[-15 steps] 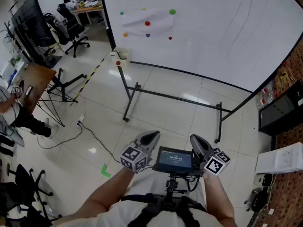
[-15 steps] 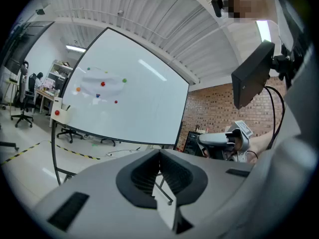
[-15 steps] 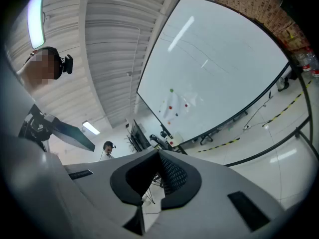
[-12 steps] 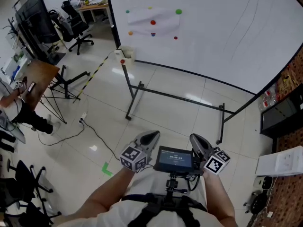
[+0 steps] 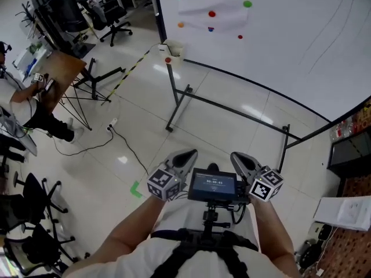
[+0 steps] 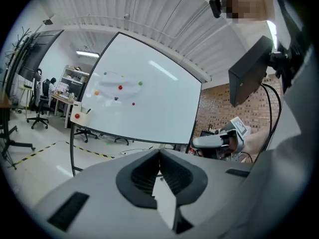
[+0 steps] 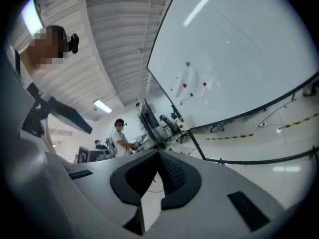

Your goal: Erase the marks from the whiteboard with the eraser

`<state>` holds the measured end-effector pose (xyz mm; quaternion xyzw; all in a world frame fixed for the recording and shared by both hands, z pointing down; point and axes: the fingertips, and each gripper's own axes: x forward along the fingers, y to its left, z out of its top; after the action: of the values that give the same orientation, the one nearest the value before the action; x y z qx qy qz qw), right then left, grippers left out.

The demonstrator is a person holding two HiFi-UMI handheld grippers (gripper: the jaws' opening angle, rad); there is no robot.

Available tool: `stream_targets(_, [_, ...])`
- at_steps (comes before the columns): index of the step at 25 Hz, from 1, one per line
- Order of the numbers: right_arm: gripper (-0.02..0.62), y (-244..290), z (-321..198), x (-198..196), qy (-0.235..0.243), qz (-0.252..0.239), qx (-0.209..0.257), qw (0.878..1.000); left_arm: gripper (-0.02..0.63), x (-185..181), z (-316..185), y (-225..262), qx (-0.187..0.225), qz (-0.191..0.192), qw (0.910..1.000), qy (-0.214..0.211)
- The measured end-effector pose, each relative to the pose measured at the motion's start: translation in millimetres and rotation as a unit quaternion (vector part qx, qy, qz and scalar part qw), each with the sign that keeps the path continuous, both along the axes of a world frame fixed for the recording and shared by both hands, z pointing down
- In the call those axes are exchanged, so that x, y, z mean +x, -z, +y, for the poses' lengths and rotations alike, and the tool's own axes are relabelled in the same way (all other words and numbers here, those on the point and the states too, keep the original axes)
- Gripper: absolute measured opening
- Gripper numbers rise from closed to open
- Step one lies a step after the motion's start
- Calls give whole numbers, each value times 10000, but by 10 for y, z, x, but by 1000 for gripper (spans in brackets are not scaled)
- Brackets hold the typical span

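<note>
Head view looks steeply down on open tiled floor (image 5: 220,138) between the person and the whiteboard (image 5: 290,39). The board stands well ahead on a black frame (image 5: 232,110), with its top and right side cut off by the picture's edge. A desk (image 5: 61,68), office chairs (image 5: 111,13) and a loose cable (image 5: 124,146) crowd the left side.

On the board, coloured dots (image 5: 212,14) sit over a smudged patch, with faint curved lines (image 5: 327,39) farther right. A small white box with a red spot (image 5: 173,52) hangs at the board's lower left corner. Whether the eraser is in it cannot be made out.

Both the left gripper (image 5: 185,154) and the right gripper (image 5: 237,157) are held close to the body, either side of a small screen (image 5: 214,185), well apart from the board. In the left gripper view the fingers (image 6: 139,176) are pressed together on nothing, and the right gripper view shows its fingers (image 7: 179,176) likewise closed and empty.
</note>
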<state>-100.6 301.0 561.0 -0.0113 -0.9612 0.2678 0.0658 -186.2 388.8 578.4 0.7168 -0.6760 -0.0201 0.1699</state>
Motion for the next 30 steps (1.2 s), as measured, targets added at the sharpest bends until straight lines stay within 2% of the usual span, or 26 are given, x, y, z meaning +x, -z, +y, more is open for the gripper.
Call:
stream_targets(2, [11,-111,5,-198,272,227,238,9991,23,-142,-40,-36,-61,9,9999,126])
stream_targets(6, [11,-256,-160,-627,608,286,113,9977,23,-463,-167,-167,-241,111,9987,440])
stream_targets(10, [11,-239,-463,-1029,884,225,18,9958,23,-686,-428,-207,-414,84,9975,564])
stream_targets(20, [11,-229,-1097,-2011,1534,-127,-111,9880,23,-1600,-1037,-115,-445,-84,9899,1343])
stream_targets(25, [11,-341,-1229,-2326,1913,179,407,9805,23,-1974,-1183,-45,-432,-164,9837,1735])
stream_targets(30, [11,-380,-1401,-2779,2041,217,359,9781,23,-2414,-1181,-61,-449,-174,9773,2061])
